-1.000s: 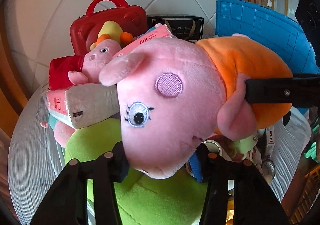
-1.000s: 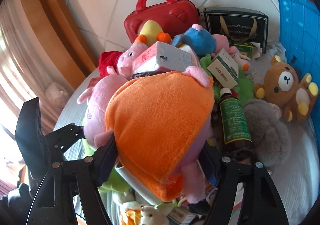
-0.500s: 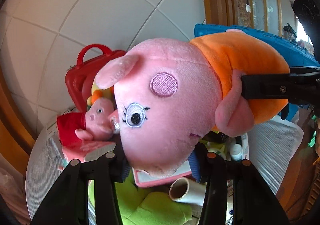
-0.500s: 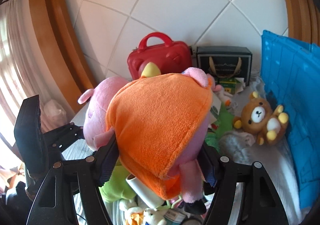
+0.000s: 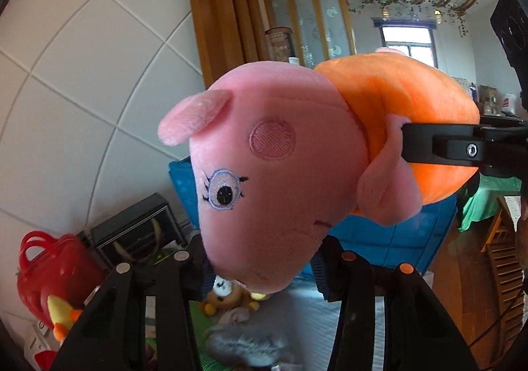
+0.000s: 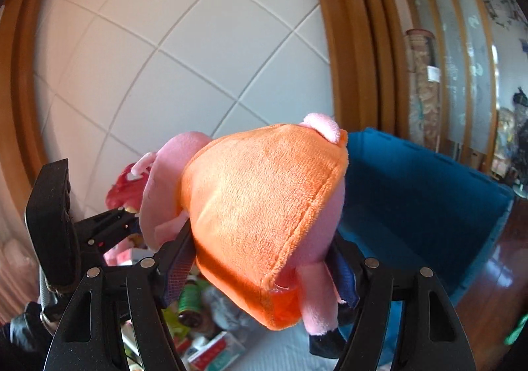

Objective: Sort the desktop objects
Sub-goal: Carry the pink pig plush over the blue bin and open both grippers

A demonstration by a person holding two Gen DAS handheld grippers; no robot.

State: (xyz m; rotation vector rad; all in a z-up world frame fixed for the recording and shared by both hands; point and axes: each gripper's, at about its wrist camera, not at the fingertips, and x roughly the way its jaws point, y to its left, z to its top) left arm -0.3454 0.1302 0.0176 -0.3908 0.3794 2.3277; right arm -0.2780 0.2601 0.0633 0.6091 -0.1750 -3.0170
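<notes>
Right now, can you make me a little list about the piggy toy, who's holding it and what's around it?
toy: pink pig plush in an orange dress
held by: left hand-held gripper clamps its snout; right hand-held gripper clamps its body
position: lifted clear of the clutter
behind it: blue bin
below: teddy bear, red case, black box
</notes>
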